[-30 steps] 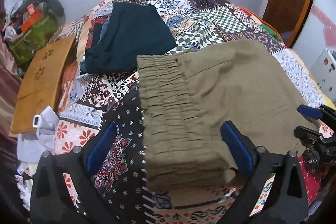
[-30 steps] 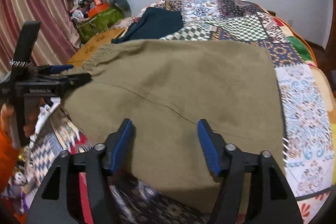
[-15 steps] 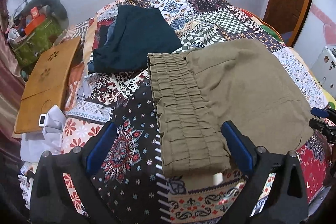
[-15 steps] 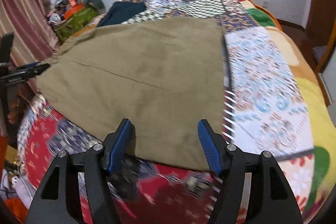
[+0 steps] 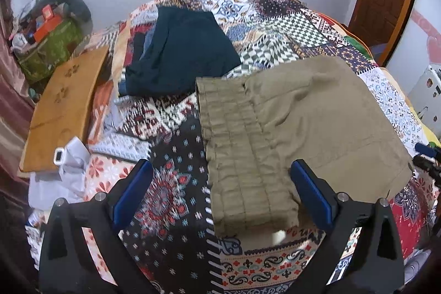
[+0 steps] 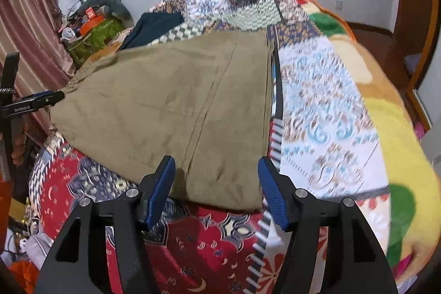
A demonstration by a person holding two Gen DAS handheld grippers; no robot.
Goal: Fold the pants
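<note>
The olive pants (image 5: 289, 128) lie flat on the patchwork bedspread (image 5: 171, 183), already folded to a compact rectangle, with the elastic waistband (image 5: 242, 156) at the side of the left gripper (image 5: 220, 194) and the folded edge in front of the right gripper (image 6: 217, 189); both grippers have their jaws spread wide and they pinch nothing, each one a little back from the cloth. I judge that the fold is laid down and the next step is either one more fold or only to smooth it; to do it well, each gripper should take the full stack of layers near a corner, not only the top layer, and both should lift together so the edges stay aligned. The left view shows the gathered waistband, a soft wrinkle in the middle of the cloth, a dark garment (image 5: 182, 54) further on the bed and a wooden board (image 5: 63, 106) at the bed's side; the right view does not show these clearly, but it shows the long seam (image 6: 209, 101), the straight far edge along the blanket, and the left gripper (image 6: 41, 99) from the side, near the waistband corner.
</note>
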